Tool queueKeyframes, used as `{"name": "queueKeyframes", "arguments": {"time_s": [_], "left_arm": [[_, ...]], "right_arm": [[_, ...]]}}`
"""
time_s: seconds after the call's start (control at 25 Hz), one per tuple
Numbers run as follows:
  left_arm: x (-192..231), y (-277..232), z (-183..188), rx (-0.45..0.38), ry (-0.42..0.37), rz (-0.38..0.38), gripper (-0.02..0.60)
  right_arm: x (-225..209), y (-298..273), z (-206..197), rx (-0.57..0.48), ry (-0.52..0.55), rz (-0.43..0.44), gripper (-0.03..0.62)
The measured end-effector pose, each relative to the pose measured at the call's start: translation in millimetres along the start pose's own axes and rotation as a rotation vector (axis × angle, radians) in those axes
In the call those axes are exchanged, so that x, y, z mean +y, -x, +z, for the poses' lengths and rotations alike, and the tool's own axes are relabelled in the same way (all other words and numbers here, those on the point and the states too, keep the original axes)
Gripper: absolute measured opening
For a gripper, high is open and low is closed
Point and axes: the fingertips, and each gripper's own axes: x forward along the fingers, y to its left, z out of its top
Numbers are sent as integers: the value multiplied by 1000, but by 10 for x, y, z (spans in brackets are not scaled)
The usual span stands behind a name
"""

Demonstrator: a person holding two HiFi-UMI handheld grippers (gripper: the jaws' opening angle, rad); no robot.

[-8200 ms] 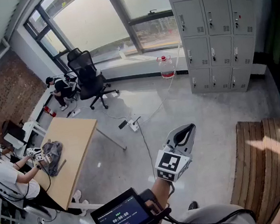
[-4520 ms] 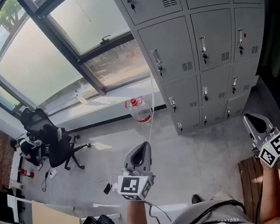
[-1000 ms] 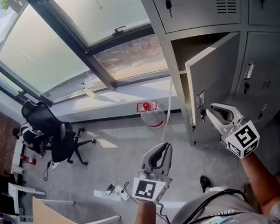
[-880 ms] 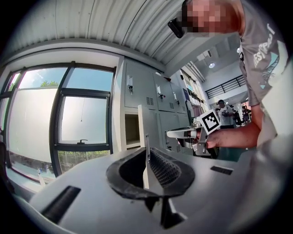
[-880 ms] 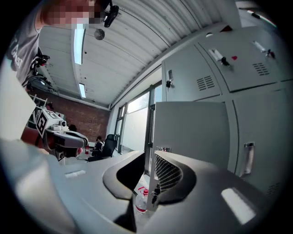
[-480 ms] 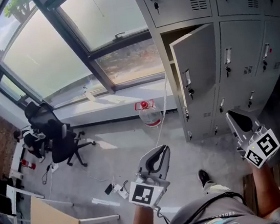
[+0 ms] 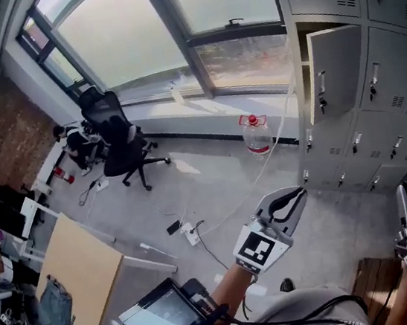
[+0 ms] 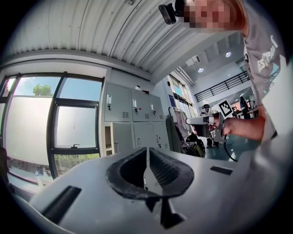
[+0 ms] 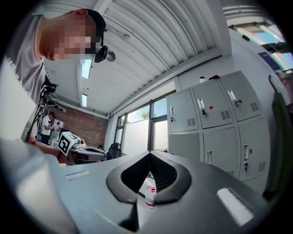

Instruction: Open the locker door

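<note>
The grey locker bank [image 7: 382, 43] fills the upper right of the head view. One door [image 7: 332, 63] in its left column stands swung open, showing a dark compartment [image 7: 300, 62]. My left gripper [image 7: 297, 194] hangs low in the middle, shut and holding nothing, well short of the lockers. My right gripper [image 7: 405, 191] sits at the bottom right, also shut and empty, below the lockers. In the left gripper view its tips [image 8: 146, 149] meet, with the open door [image 8: 122, 137] far behind. In the right gripper view the tips [image 9: 149, 153] meet in front of the lockers [image 9: 206, 109].
A water bottle [image 7: 254, 134] stands on the floor by the lockers, with a cable running past it. An office chair [image 7: 121, 139] is near the window. A wooden table [image 7: 84, 276], seated people at the left, a screen [image 7: 162, 323] and a wooden pallet [image 7: 375, 284] lie nearby.
The view has drawn back from the lockers and swung left. My right gripper, at the door edge a second ago, has dropped to the bottom right. The door stays open.
</note>
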Motion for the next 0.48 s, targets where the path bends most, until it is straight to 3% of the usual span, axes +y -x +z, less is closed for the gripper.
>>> {"name": "queueKeyframes", "arguments": {"time_s": [0.24,0.48], "left_arm": [[-619,207,149,-27,-38,-12,26],[-1720,279,336,-38,-50,-59,26]], "right_arm": [[153,660,161,-29,9,-2,-9],[194,1764,300,-22,25,-5,-9]]}}
